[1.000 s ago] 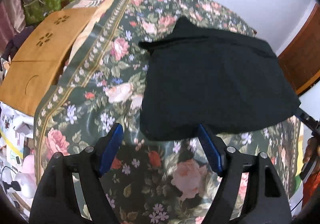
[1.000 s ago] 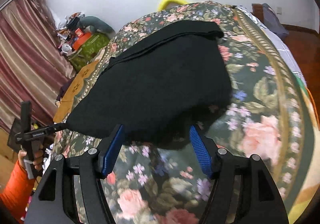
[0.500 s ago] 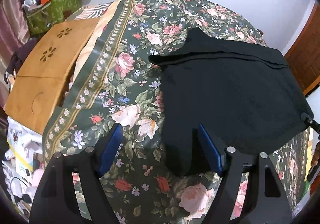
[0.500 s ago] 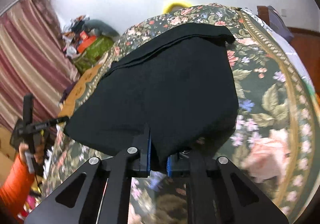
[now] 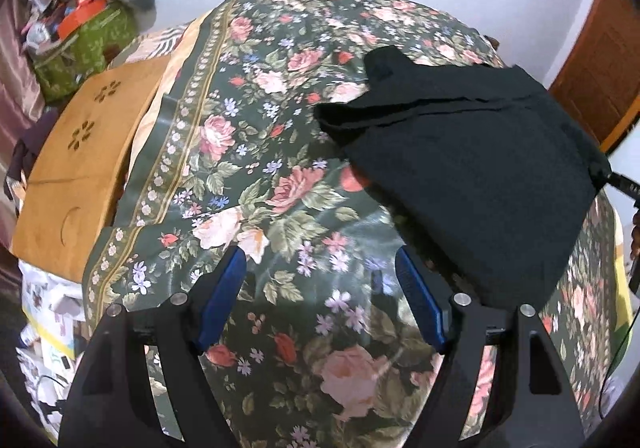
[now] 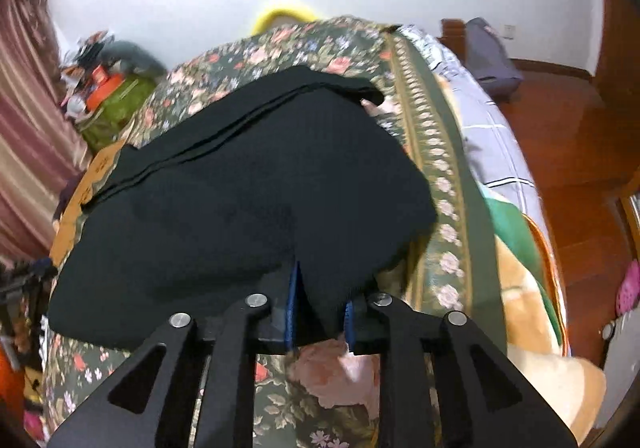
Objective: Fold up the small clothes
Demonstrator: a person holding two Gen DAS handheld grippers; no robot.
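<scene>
Lying spread out on the flowery bedspread [image 5: 280, 176], a plain black garment [image 5: 480, 176], looks like small shorts or a skirt. Folded over once by the look of it, with a couple of stacked edges running along the far side and a small flap poking out at the far corner. Soft, matte, no print. Sits toward the right side of the bed in the left wrist view, just beside the patterned border in the right one.

Right gripper [image 6: 318, 312] down at the near hem, blue pads with a fold of the black cloth between them, jaws easing apart, not really pressing anymore. Left gripper [image 5: 320, 300] wide apart over bare bedspread, nothing in it, hem just beside its right finger.
</scene>
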